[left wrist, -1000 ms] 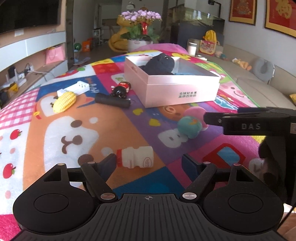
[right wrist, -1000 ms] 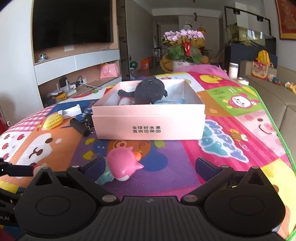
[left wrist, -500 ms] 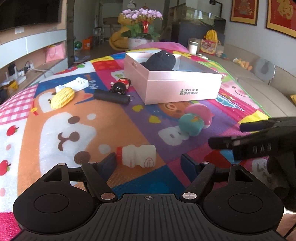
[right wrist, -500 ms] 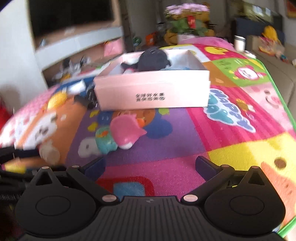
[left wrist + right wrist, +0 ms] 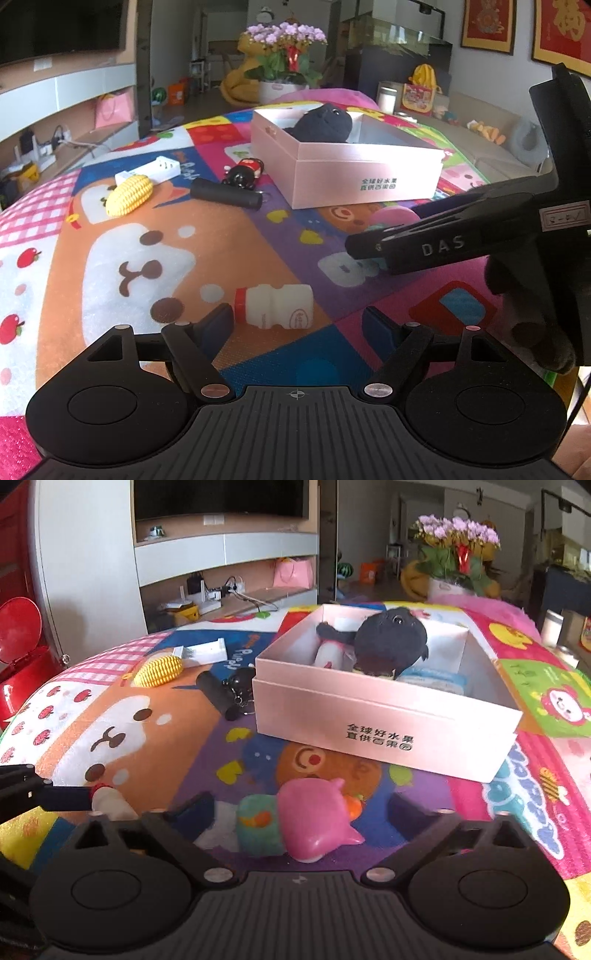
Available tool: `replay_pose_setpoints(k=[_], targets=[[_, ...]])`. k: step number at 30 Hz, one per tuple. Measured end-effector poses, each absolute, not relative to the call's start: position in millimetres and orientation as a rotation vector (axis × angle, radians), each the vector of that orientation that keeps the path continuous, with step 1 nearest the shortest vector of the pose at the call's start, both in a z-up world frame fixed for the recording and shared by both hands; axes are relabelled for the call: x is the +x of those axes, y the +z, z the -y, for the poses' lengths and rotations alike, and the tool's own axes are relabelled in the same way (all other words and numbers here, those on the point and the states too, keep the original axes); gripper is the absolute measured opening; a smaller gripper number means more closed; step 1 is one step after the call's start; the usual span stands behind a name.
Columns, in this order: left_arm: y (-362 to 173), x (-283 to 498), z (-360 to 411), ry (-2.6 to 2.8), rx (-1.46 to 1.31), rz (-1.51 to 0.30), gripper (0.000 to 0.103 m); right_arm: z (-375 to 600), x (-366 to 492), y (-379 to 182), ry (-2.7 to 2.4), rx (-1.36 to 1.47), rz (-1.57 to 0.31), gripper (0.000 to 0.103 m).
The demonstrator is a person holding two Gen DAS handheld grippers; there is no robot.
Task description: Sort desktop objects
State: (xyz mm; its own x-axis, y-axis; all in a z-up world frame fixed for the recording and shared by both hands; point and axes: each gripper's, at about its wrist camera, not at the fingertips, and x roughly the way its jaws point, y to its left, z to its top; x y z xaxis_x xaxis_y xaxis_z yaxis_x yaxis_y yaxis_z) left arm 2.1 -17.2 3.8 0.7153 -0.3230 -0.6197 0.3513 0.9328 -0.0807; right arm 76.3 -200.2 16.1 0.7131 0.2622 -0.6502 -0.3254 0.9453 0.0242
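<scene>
both grippers bracket toys on the mat; nothing is lifted yet.
pink box [image 5: 388, 734] ×1, open, far side of the mat, holds dark plush [image 5: 391, 642] ×1 and more. black roller [image 5: 225, 194] ×1, corn toy [image 5: 129, 194] ×1, pink-and-teal toy [image 5: 299, 819] ×1, milk bottle [image 5: 275, 306] ×1 lie loose on the mat. right gripper [image 5: 301, 810]: jaws closing, toy between them, pads not yet pressing; best to centre on the teal body, since the pink head looks rounded and slippery. left gripper [image 5: 299, 319]: jaws opening, wide, bottle between, not gripped; close across its waist.
</scene>
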Motion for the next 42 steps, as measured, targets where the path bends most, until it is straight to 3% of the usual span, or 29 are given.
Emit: replay_pose_setpoints(k=[2,6,11,15,26,35,36,37,41,42], targets=[[4,2,16,-0.374,0.039,-0.678,0.082,200,74,17,0.339,-0.094,-0.724,0.074],[4,3,16,-0.363,0.049,-0.678,0.082,207,60,20,0.308,-0.071,-0.712,0.073],[6,6,20,-0.319,0.069,-0.686,0.071,221,36,30,0.295,-0.055,-0.698,0.073],[9,8,25,-0.309,0.096,-0.69,0.047,231,18,33,0.276,-0.062,-0.706,0.073],[39,-16,42,-0.434,0.109,-0.669,0.047,254,-11,55,0.245,-0.065,-0.661,0.072],[119,59,74,-0.427,0.097,-0.377,0.048,283,-17,103,0.198,-0.053,-0.503,0.072],[124,73,79,-0.427,0.08,-0.348,0.053,286,-15,107,0.19,-0.049,-0.488,0.072],[126,88,85,-0.429,0.067,-0.334,0.069,288,-13,110,0.181,-0.046,-0.479,0.072],[113,112,91,-0.408,0.053,-0.39,0.082,294,-5,118,0.151,-0.044,-0.459,0.072],[106,110,88,-0.403,0.041,-0.411,0.092,296,-4,120,0.149,-0.05,-0.452,0.072]])
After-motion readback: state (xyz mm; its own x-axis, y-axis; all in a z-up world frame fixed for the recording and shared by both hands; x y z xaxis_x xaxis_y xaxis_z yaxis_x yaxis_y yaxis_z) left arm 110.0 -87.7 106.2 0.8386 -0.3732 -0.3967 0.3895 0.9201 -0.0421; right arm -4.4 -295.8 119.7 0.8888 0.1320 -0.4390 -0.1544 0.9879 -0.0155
